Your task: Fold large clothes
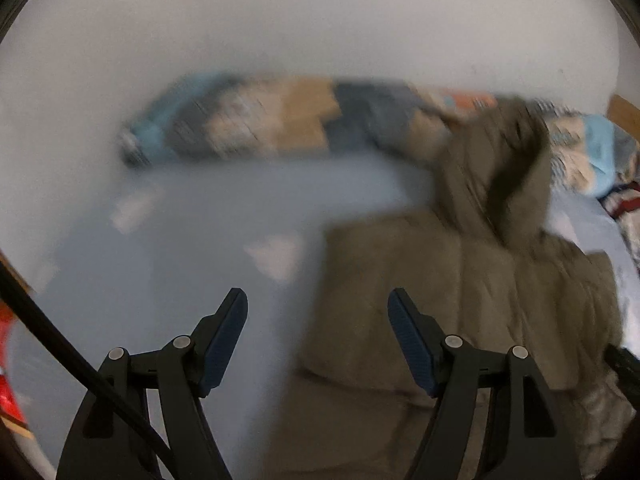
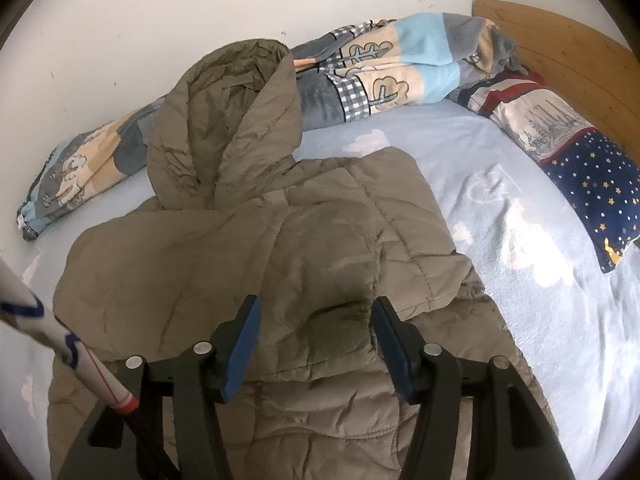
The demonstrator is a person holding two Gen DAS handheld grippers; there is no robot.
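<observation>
Here, entries by item:

Jacket (image 2: 280, 248): olive-khaki, quilted and padded, hooded; laid flat on the bed sheet (image 2: 520, 240), both sides folded in over the middle, so a roughly rectangular body. Matte fabric, creased, with stitched puffy panels.

Hood (image 2: 228, 120): at the far end of the jacket, standing up and slumped against the rolled blanket (image 2: 400, 64); crinkled surface, deep fold down its centre.

Right gripper (image 2: 316, 340): directly above the near-middle of the jacket, fingers parted wide, nothing between them; whether touching the fabric, cannot tell. Black frame, blue ribbed pads (image 2: 244, 352).

Left gripper (image 1: 318, 340): spread wide, holding nothing; over the jacket's (image 1: 460, 300) left edge, left finger above bare sheet (image 1: 180, 260), right finger above the fabric. View heavily blurred.

Bed sheet: pale blue, soft nap, white cloud shapes.

Blanket: fleece, patchwork of light blue, cream, grey and gingham with tree outlines; rolled long along the far wall (image 2: 200, 8).

Pillow (image 2: 560, 152): far right, navy with stars and dots, red stripes, printed tower drawing.

Headboard (image 2: 560, 48): light wood, curved, far right.

Wall: white, scuffed with small marks.

Cable (image 2: 60, 340): white sleeve with blue and red lines, crossing the near-left of the right view.
</observation>
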